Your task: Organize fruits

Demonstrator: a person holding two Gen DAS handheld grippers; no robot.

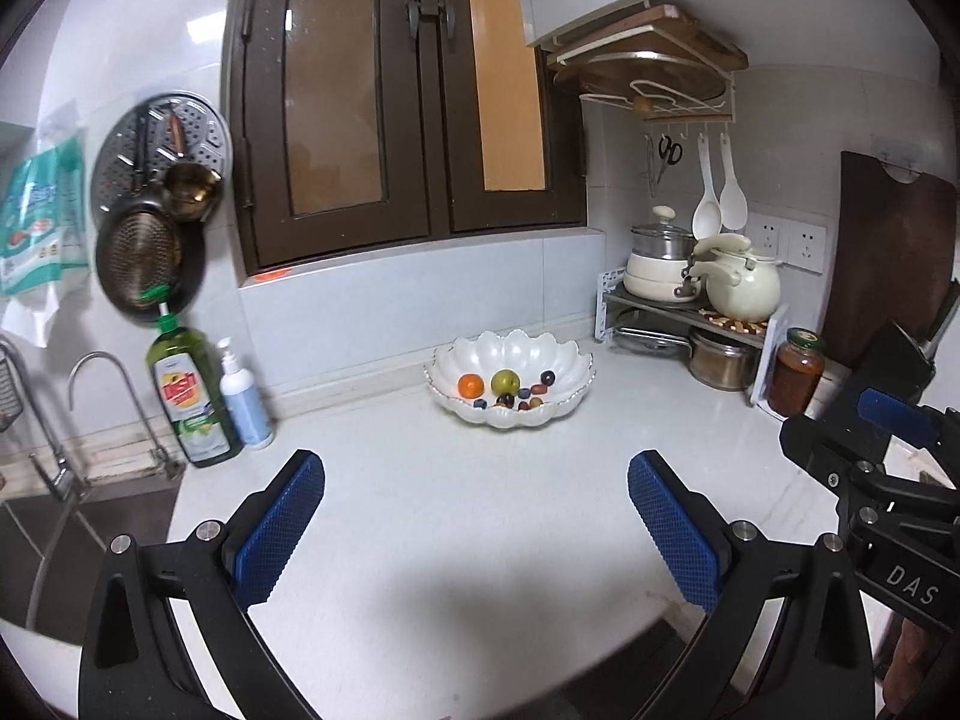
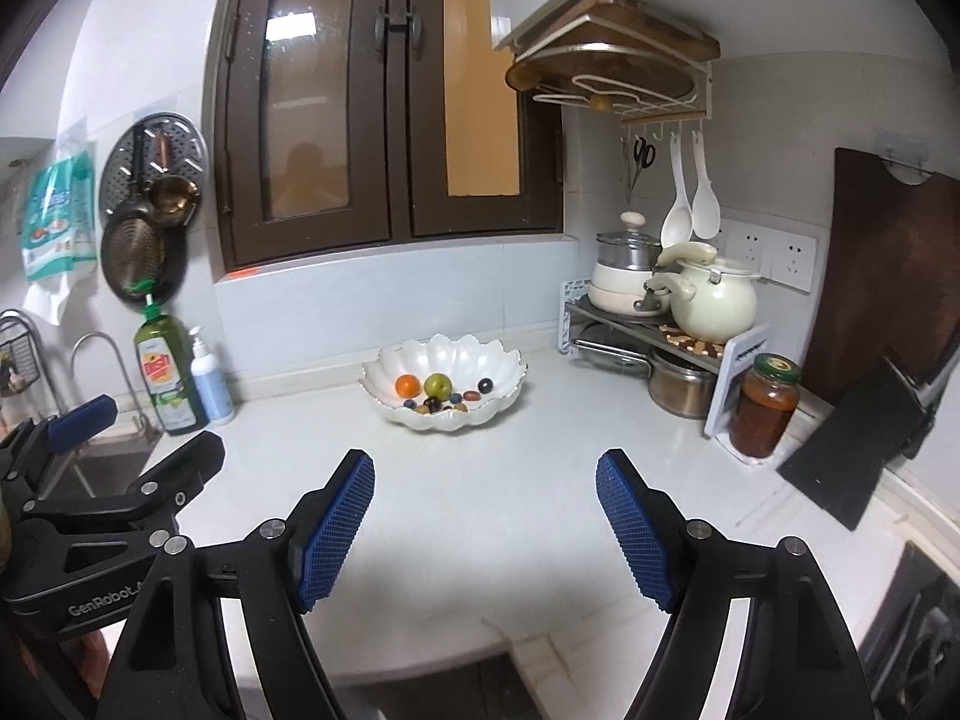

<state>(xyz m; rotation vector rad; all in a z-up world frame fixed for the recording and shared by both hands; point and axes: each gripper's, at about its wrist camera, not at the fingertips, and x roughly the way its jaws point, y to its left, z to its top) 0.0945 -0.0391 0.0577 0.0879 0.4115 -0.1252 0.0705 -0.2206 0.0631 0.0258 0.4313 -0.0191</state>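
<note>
A white scalloped bowl point(image 1: 510, 360) point(image 2: 444, 360) stands on the pale counter near the back wall. In it lie an orange point(image 1: 470, 385) point(image 2: 407, 385), a green fruit point(image 1: 505, 381) point(image 2: 437, 384) and several small dark fruits point(image 1: 547, 378) point(image 2: 485, 384). My left gripper point(image 1: 477, 480) hangs open above the near counter, well short of the bowl, with nothing between its blue pads. My right gripper point(image 2: 486, 480) is open too, empty and just as far back. Each gripper shows at the edge of the other's view.
A green dish-soap bottle point(image 1: 189, 396) and a white pump bottle point(image 1: 243, 396) stand by the sink and tap point(image 1: 90, 372) at left. At right, a rack holds pots and a cream kettle point(image 2: 711, 300), with a brown jar point(image 2: 768, 405) beside it and a dark board point(image 2: 888, 276) against the wall.
</note>
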